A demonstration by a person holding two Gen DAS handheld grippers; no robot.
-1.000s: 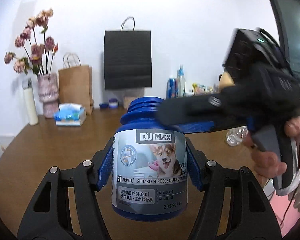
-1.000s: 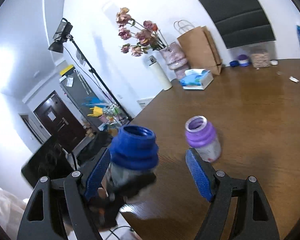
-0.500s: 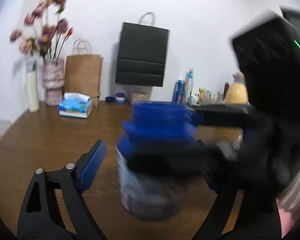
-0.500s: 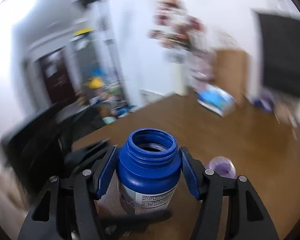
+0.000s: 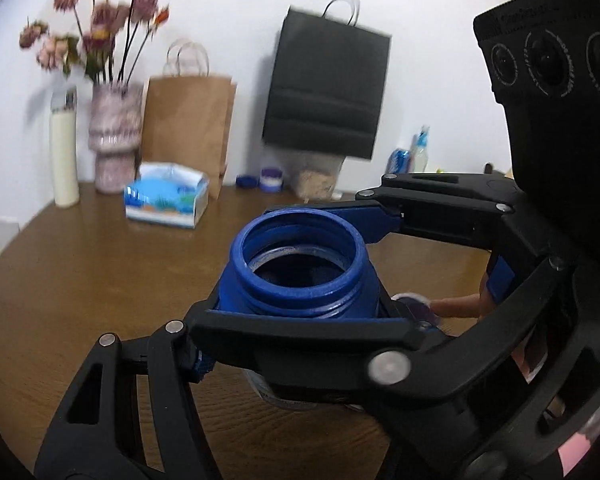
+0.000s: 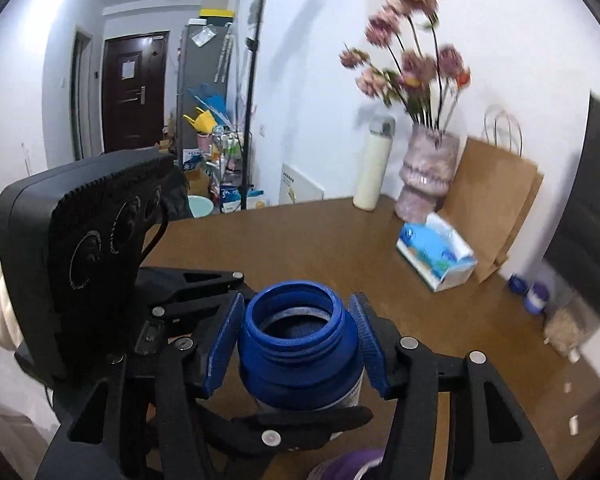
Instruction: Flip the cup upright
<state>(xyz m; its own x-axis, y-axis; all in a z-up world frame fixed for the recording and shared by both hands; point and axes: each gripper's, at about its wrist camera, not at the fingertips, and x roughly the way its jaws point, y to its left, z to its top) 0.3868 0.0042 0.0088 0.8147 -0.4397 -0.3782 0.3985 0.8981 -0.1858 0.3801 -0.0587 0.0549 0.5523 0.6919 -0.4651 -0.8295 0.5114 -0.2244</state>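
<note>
A blue jar (image 5: pixel 300 272) with a grey label stands mouth-up above the brown table (image 5: pixel 100 280), lid off. My right gripper (image 6: pixel 296 344) is shut on its shoulder, a blue pad against each side. It reaches in from the right in the left wrist view, one finger behind the jar and one in front. My left gripper (image 5: pixel 298 360) grips lower on the jar's body; only its left finger (image 5: pixel 112 400) shows, the other is hidden behind the right gripper. A purple jar (image 6: pixel 348 464) sits just below on the table, mostly hidden.
At the back of the table are a tissue box (image 5: pixel 166 200), a pink vase of flowers (image 5: pixel 114 136), a white bottle (image 5: pixel 64 148), a brown paper bag (image 5: pixel 188 128) and small jars (image 5: pixel 270 178). A black bag (image 5: pixel 328 88) hangs on the wall. A person's finger (image 5: pixel 456 304) shows near the purple jar.
My right gripper came in from the right and shut on the jar's shoulder. My left gripper widened half a second ago and is back at jar width. Both cameras now look down into the jar's mouth.
</note>
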